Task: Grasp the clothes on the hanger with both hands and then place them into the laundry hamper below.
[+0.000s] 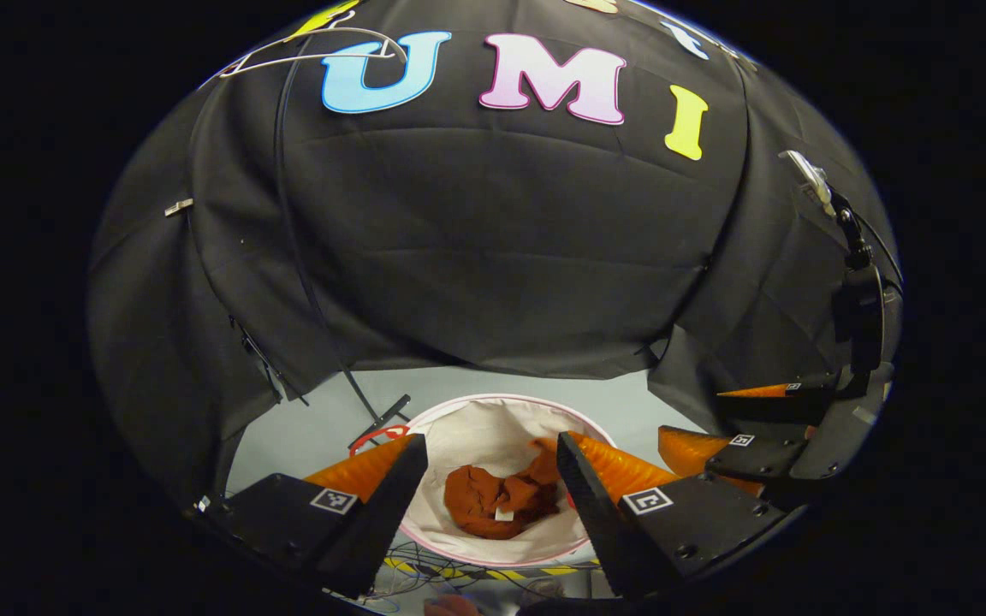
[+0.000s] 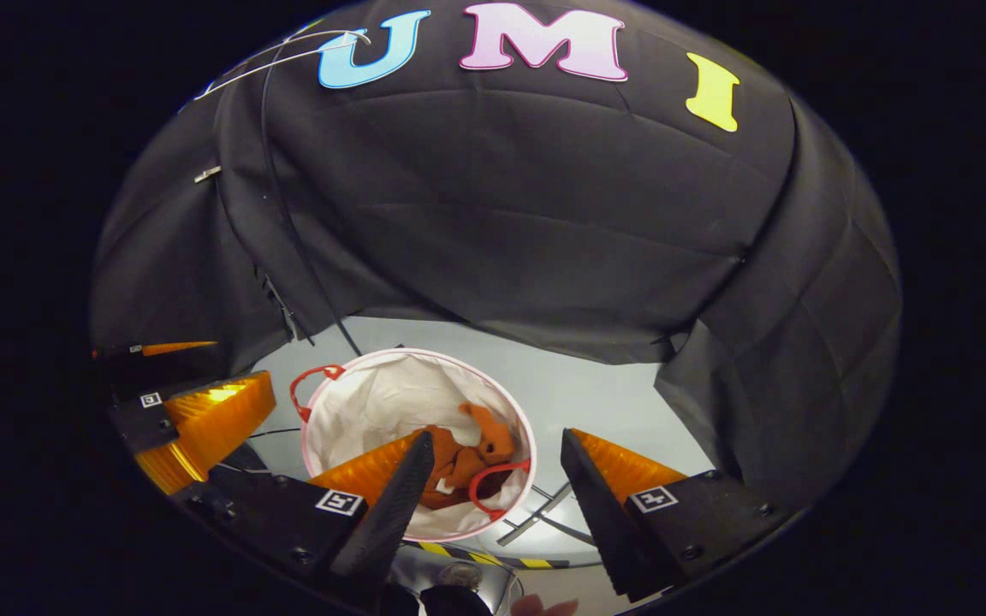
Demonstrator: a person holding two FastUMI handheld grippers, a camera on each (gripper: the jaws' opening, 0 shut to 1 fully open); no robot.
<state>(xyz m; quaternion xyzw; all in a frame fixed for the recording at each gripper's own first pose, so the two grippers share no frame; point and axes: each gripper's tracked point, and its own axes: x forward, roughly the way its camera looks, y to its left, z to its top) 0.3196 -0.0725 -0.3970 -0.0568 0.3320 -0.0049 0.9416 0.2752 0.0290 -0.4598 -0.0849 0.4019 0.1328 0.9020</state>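
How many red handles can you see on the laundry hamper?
2. One handle on the hamper's far-left rim, the other handle on its near-right rim, beside the orange clothes.

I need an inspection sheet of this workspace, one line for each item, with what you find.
Surface: pale floor, bare around the hamper.
Job's things: orange clothes lie inside the white laundry hamper; white hanger hangs bare at the top.
Clutter: striped tape on the floor by the hamper.
Grippers: left tool open above the hamper, holding nothing; right tool open, holding nothing.
Cables: thin wires on the floor near the hamper.
Surroundings: black cloth wall.
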